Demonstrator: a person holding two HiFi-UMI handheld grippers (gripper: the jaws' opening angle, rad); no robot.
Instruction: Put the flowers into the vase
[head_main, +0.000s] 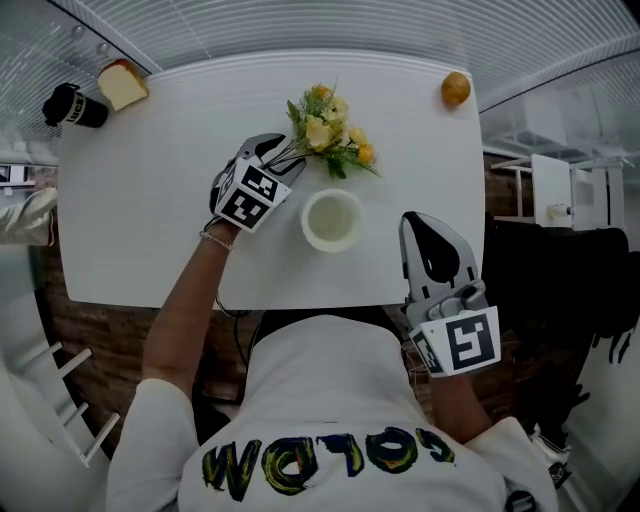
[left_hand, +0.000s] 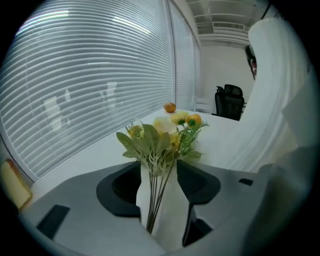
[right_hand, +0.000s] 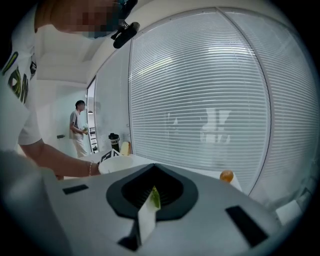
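Your left gripper (head_main: 285, 160) is down on the white table (head_main: 150, 200) with its jaws spread wide. The flowers (head_main: 330, 135) lie on the table just past it, blooms pointing away from you. From the head view the stem ends are hidden under the gripper, so you can't judge the grip from there. The left gripper view sorts it out. The stems (left_hand: 156, 200) run straight down the gap between the jaws, with bare table showing on both sides, so the pads aren't pinching anything. The very bottom of the stems drops out of sight behind the gripper body.

The vase (head_main: 306, 220) stands upright and empty, just beside the left gripper and on your side of the flowers. It doesn't show in the left gripper view. In the right gripper view only a slice of its rim (right_hand: 117, 164) peeks over the gripper housing.

Your right gripper (head_main: 412, 222) hangs over the near right edge of the table, jaws fully together. There's a small green sliver (right_hand: 155, 197) right at the tips, and honestly I can't tell what it is.

There's also an orange (head_main: 456, 88), a bread slice (head_main: 123, 84) and a black cup (head_main: 72, 107) along the far edge. The cup's print is too small to read.
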